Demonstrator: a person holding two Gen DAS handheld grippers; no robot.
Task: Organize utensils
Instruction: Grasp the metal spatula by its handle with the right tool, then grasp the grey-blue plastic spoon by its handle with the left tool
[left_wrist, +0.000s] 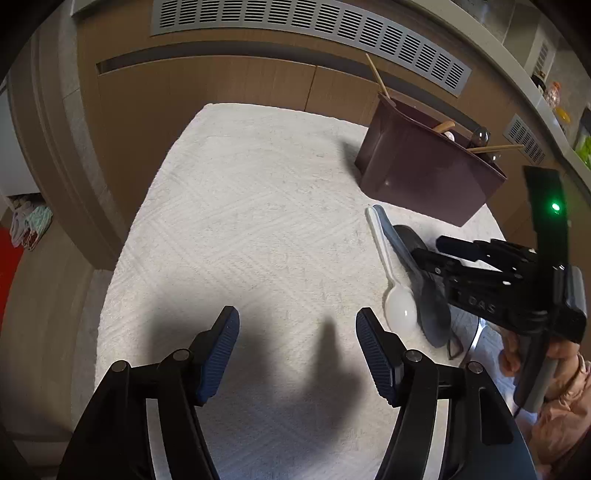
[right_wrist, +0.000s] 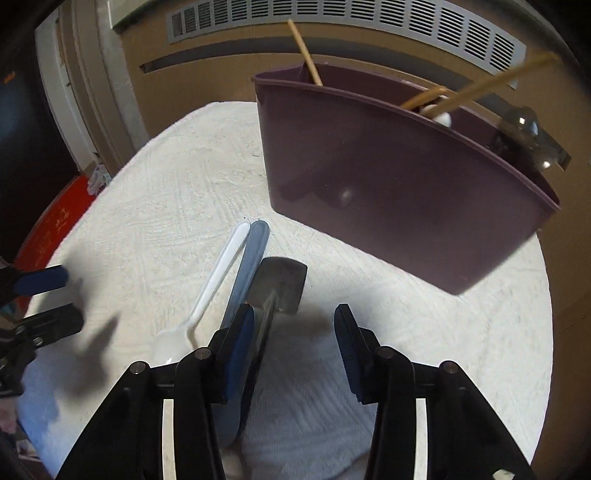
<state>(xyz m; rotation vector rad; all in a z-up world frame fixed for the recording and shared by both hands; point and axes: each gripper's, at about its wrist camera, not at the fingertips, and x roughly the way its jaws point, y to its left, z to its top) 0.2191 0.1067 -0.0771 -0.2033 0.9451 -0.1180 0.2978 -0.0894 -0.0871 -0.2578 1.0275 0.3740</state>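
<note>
**3 utensils on the towel, right claw over the dark spatula**

The left claw (left_wrist: 297, 332) hangs open over bare towel (left_wrist: 240, 221) on the table, nothing between its pads. Beside it lie a white plastic spoon (right_wrist: 218, 280), a grey-blue spoon (right_wrist: 247, 266) touching it, and a dark spatula (right_wrist: 279, 284). The right claw (right_wrist: 293, 328) straddles the spatula's handle, jaws partly apart, one pad just beside it; no firm grip shows. The spoons look light, stiff and slick; the spatula's handle is probably the best hold. The purple caddy (right_wrist: 388, 192) stands just beyond.
</note>
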